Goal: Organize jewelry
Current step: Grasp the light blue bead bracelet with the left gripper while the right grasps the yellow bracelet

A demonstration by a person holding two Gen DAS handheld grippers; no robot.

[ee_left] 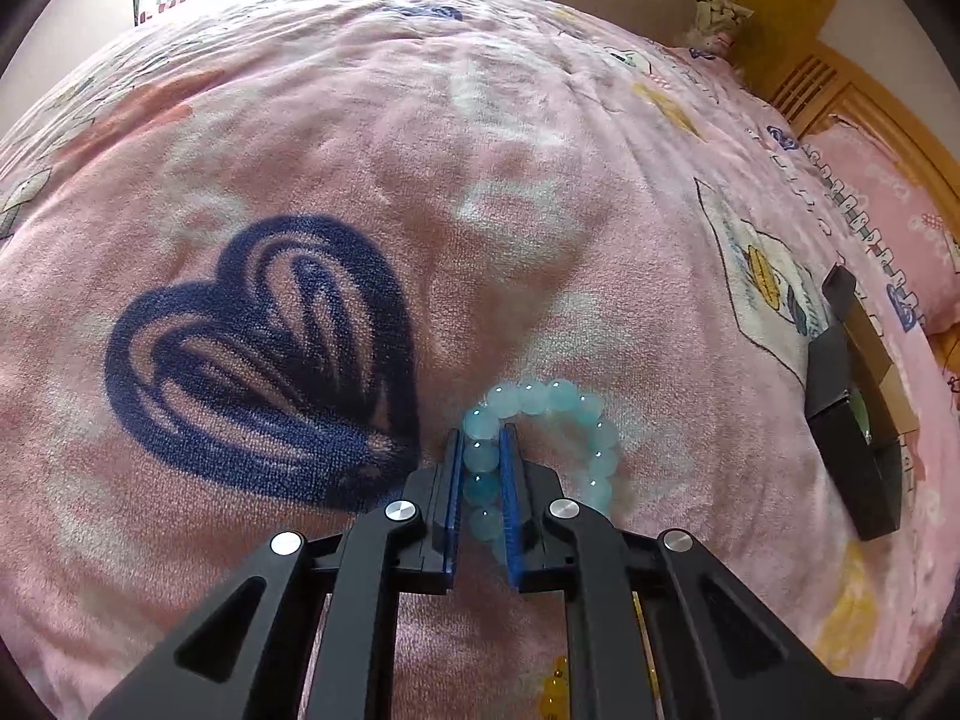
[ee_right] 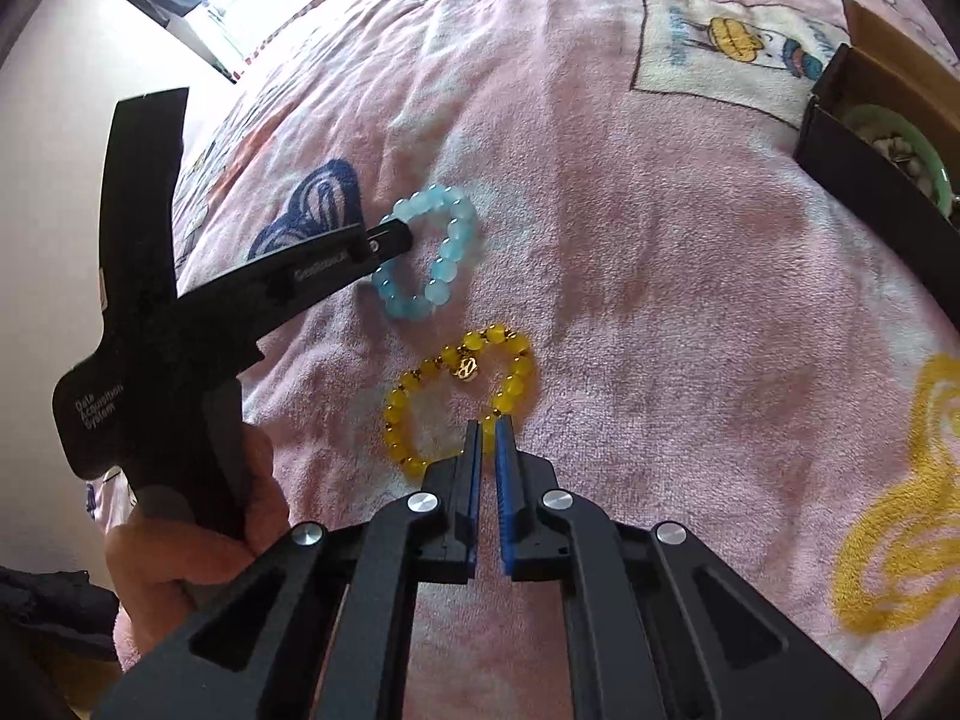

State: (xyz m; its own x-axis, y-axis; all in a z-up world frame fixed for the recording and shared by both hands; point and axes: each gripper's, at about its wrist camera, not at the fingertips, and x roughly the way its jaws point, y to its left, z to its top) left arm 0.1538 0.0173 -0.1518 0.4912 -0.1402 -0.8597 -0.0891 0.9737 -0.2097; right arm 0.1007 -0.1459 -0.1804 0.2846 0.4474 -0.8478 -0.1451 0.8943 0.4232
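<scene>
We have our left gripper (ee_left: 481,429) clamped on the blue bead bracelet (ee_left: 543,450), several beads pinched between its blue pads while the rest of the loop lies on the pink blanket (ee_left: 480,180). Our right gripper (ee_right: 488,423) is closed tight on the yellow bead bracelet (ee_right: 462,399), gripping its near edge. The two bracelets lie just beside each other on the blanket. Off to the right sits an open black box (ee_right: 870,174) with a green ring inside.
</scene>
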